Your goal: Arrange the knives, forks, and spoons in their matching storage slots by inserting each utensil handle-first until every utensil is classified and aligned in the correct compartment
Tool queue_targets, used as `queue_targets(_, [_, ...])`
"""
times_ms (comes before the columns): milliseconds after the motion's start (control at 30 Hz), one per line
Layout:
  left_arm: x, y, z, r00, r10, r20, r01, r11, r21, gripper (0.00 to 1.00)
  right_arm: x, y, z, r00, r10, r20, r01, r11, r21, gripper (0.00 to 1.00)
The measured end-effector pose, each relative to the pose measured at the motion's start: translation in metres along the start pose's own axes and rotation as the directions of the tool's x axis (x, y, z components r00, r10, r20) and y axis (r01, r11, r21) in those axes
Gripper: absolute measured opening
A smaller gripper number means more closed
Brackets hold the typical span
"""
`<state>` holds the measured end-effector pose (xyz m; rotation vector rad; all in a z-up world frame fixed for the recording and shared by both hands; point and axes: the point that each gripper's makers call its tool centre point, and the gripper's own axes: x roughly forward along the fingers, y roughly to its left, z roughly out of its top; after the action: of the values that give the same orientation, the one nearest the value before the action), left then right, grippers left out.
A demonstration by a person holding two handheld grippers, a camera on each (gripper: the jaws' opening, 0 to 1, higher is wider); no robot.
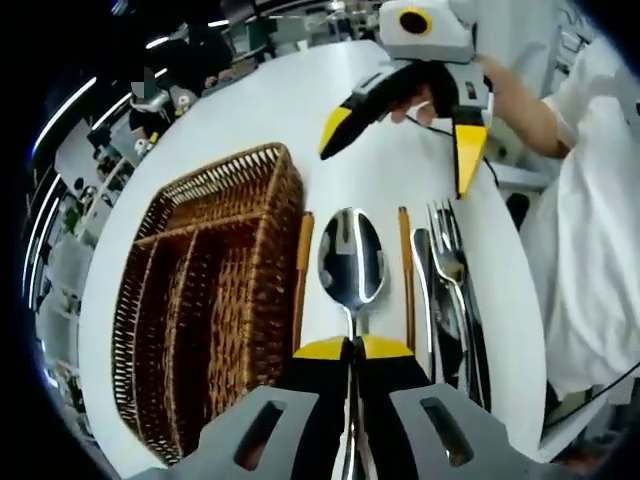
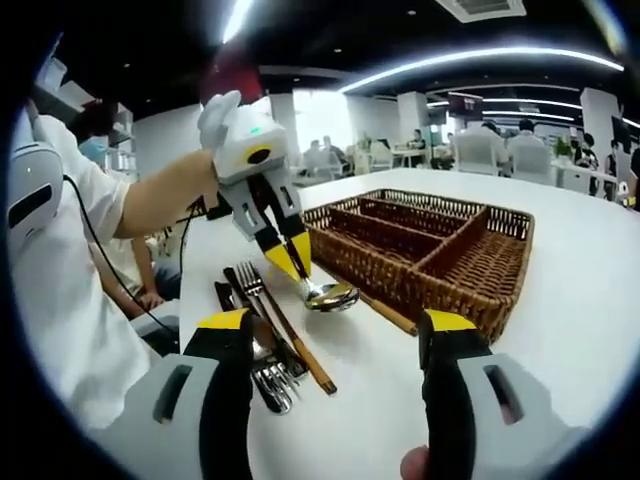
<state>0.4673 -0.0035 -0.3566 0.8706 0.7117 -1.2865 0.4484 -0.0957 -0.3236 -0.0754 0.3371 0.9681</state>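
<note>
spoon (image 1: 351, 257) sat clamped by its handle in the closed left gripper (image 1: 352, 347), lifted above the white table (image 1: 260, 110) just beside the wicker tray (image 1: 205, 300). forks and knives (image 1: 447, 290) lay on the table with two chopsticks (image 1: 405, 285) near them. right gripper (image 2: 340, 325) hung with jaws spread, holding nothing.

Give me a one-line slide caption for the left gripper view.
Left gripper shut on a spoon beside the wicker tray, right gripper open above.
</note>
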Motion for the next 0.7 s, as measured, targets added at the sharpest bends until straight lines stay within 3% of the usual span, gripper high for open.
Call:
queue_targets(367, [-0.015, 0.007, -0.005, 1.000, 0.015, -0.007, -0.015, 1.000, -0.015, 0.02, 0.002, 0.001, 0.003, 1.000, -0.001, 0.006, 0.001, 1.000, -0.007, 0.71])
queue_targets(633, [-0.024, 0.001, 0.003, 0.999, 0.044, 0.005, -0.044, 0.998, -0.033, 0.02, 0.001, -0.002, 0.008, 1.000, -0.015, 0.010, 0.015, 1.000, -0.022, 0.72])
queue_targets(700, [-0.029, 0.011, -0.001, 0.999, 0.049, 0.006, -0.048, 0.998, -0.040, 0.02, 0.001, -0.003, 0.010, 1.000, -0.015, 0.013, 0.015, 1.000, -0.022, 0.72])
